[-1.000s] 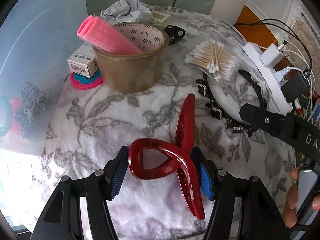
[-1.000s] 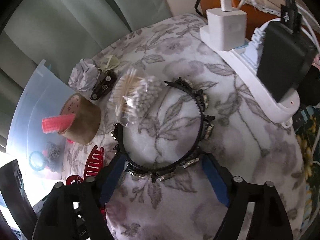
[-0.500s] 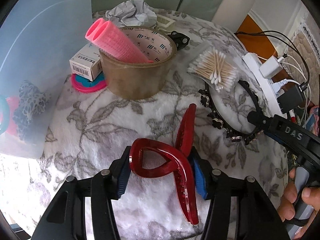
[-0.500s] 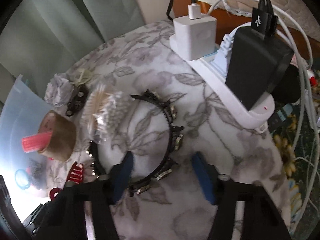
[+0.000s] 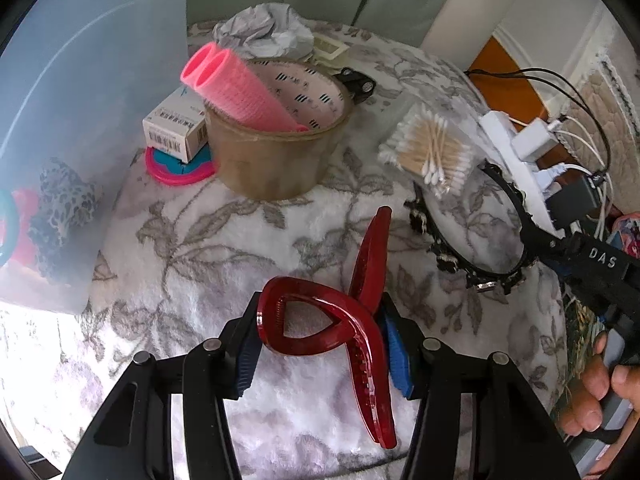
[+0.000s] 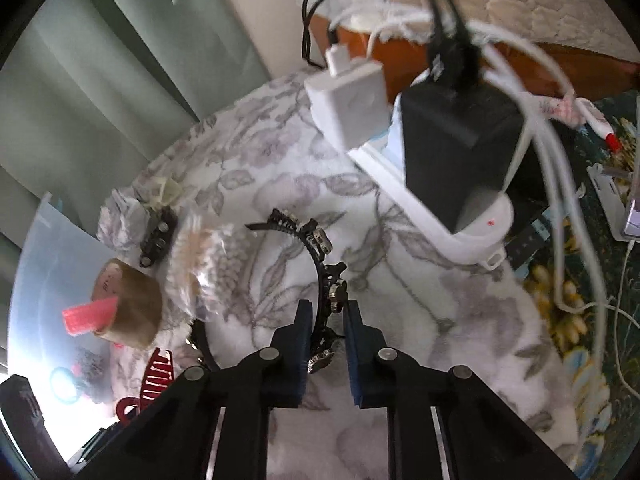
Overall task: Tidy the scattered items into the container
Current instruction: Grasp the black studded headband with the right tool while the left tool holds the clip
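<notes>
Floral fleece blanket covers the whole work surface; on it, the red hair claw clip lies between the blue pads of the left gripper, whose jaws have narrowed onto the clip's looped handle end, both pads touching it; the clip's toothed arms cross and reach beyond and behind the pads; to the right of that claw, the black jewelled headband is pinched at its rim by the right gripper, whose jaws have just snapped nearly together on the band; a hand holds this gripper's handle; ahead of the left claw stands a brown tape roll with pink hair rollers leaning in it; right of the roll lies a cotton swab bundle; far left of the left claw sits the translucent container, already holding a leopard-print scrunchie; beyond the headband, a white power strip carries chargers.
</notes>
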The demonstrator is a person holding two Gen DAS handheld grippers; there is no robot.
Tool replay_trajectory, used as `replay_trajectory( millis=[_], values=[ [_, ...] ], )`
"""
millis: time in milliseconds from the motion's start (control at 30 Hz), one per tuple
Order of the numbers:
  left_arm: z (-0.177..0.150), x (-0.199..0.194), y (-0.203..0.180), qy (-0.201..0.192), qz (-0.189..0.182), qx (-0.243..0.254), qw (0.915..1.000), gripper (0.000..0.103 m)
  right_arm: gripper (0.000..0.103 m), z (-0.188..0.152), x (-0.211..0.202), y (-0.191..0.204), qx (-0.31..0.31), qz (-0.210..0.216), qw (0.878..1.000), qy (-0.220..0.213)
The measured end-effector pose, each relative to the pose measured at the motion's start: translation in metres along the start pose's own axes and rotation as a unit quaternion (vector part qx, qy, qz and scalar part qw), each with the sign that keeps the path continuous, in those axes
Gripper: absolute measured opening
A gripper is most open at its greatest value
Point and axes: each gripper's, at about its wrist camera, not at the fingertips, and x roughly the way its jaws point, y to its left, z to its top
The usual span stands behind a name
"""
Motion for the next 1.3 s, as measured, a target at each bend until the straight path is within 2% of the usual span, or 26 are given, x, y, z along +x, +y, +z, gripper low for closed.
replay_trajectory(
  millis=[233, 267, 300, 400, 633, 867, 1000, 1100, 1300],
  values=[
    [-0.003, -0.026, -0.01, -0.027, -0.006, 0.014, 0.9995, 0.055, 0.013, 0.006, -0.042, 0.001, -0.003, 0.018, 0.999, -0.044],
    [-0.004, -0.031, -0.011, -0.032, -0.006, 0.016, 0.9993, 0.055, 0.011, 0.005, -0.047, 0.002, -0.003, 0.02, 0.999, -0.049],
    [-0.005, -0.035, -0.012, -0.036, -0.006, 0.017, 0.9992, 0.055, 0.002, 0.006, -0.054, 0.002, -0.006, 0.021, 0.998, -0.056],
    [-0.008, -0.046, -0.014, -0.045, -0.006, 0.018, 0.9988, 0.055, 0.001, 0.005, -0.074, 0.002, -0.012, 0.024, 0.997, -0.077],
    [-0.011, -0.058, -0.016, -0.057, -0.007, 0.013, 0.9983, 0.055, 0.001, -0.005, -0.077, -0.01, 0.002, 0.044, 0.997, -0.06],
    [-0.01, -0.058, -0.012, -0.058, -0.004, 0.004, 0.9983, 0.055, 0.004, -0.015, -0.041, -0.018, 0.009, 0.04, 0.999, -0.01],
    [-0.01, -0.048, -0.007, -0.044, -0.004, -0.005, 0.999, 0.055, 0.007, -0.017, -0.023, -0.018, -0.001, 0.013, 1.0, 0.005],
    [-0.008, -0.041, -0.005, -0.034, -0.009, -0.009, 0.9993, 0.055, 0.02, -0.018, -0.008, -0.02, -0.001, 0.006, 1.0, 0.024],
    [-0.002, -0.031, -0.005, -0.028, -0.015, -0.007, 0.9995, 0.054, 0.027, -0.016, -0.01, -0.018, -0.001, -0.009, 1.0, 0.008]
  ],
)
